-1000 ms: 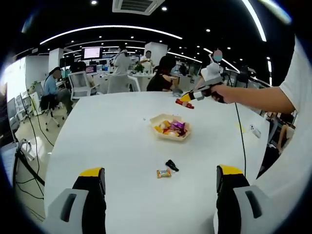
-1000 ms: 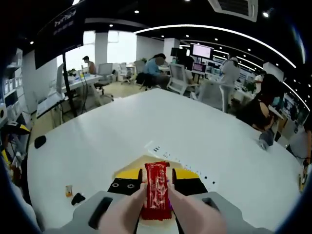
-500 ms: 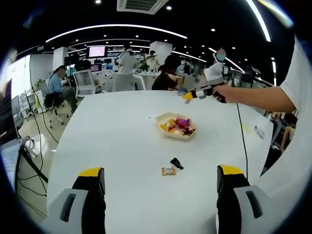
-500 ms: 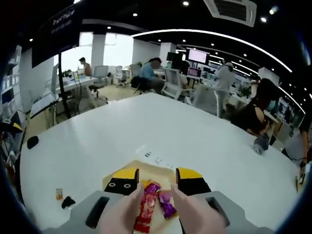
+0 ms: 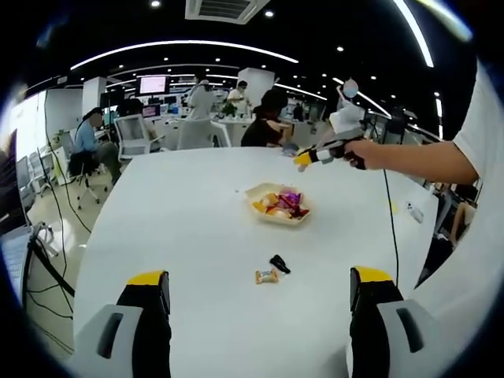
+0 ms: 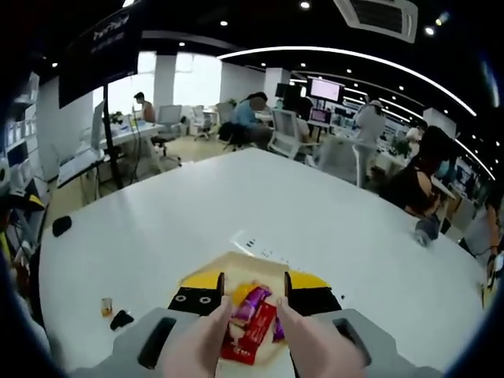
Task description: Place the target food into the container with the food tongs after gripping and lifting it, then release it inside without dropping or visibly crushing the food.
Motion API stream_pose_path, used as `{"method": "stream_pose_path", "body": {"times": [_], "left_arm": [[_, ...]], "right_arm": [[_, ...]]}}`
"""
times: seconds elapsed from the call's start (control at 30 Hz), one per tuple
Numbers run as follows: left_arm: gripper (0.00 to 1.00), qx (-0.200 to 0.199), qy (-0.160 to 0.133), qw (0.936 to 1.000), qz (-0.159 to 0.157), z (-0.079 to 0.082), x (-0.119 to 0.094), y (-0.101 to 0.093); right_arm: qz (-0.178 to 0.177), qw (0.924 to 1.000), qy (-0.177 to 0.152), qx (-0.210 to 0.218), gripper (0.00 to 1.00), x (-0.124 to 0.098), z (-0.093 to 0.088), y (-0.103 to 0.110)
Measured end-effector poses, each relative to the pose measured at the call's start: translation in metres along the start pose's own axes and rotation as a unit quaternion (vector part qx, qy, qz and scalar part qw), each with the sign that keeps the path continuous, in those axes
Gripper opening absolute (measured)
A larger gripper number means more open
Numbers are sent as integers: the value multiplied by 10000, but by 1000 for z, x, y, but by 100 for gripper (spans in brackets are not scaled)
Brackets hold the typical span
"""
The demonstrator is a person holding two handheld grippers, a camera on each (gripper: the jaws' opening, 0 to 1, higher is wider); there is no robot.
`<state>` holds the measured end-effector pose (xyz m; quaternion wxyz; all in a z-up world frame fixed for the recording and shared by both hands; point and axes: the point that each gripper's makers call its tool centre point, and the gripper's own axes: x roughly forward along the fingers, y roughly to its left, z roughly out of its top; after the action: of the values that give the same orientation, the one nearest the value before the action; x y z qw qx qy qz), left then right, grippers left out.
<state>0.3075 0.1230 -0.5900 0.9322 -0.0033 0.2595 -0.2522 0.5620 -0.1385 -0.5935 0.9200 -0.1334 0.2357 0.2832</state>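
Fingers (image 6: 201,295) of the right gripper (image 6: 250,293) spread empty above the container (image 5: 276,204); red snack (image 6: 253,337) lies inside (among other wrapped sweets). Left gripper (image 5: 260,295) gapes wide over the white worktop (image 5: 197,236).

snacks (image 5: 280,203) in tray (image 5: 260,191) | candy (image 5: 266,276) beside clip (image 5: 279,264), on table (image 5: 181,236)

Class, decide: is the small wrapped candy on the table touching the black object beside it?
Apart. The left gripper view shows a strip of white table between the candy and the black object.
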Motion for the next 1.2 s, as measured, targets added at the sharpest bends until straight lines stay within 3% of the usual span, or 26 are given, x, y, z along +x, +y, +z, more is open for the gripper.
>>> {"method": "stream_pose_path", "body": {"times": [0.3,0.4,0.47,0.7,0.83,0.93,1.03,1.2], "left_arm": [[95,38,-55,10000,-49,-1,-4,-5],[95,101,-85,9997,-189,0,-3,-10],[95,124,-89,9995,-265,1,-1,-12],[94,296,-10,9973,-670,7,10,-21],[95,370,-4,9960,-815,9,18,-24],[94,477,133,9939,-989,5,25,-30],[94,584,153,9911,-1183,5,24,-43],[94,559,169,9912,-1192,-1,25,-42]], "right_arm": [[-118,9999,-86,71,30,-22,1,-4],[-241,9996,-144,101,30,-47,-6,-2],[-247,9992,-223,210,30,-68,-15,7],[-287,9981,-288,461,30,-93,-36,42],[-224,9973,-413,559,30,-99,-40,68],[-272,9977,-545,309,30,-103,-45,89],[-90,9961,-485,738,30,-105,-54,109],[-92,9950,-522,847,29,-104,-67,124]]}}
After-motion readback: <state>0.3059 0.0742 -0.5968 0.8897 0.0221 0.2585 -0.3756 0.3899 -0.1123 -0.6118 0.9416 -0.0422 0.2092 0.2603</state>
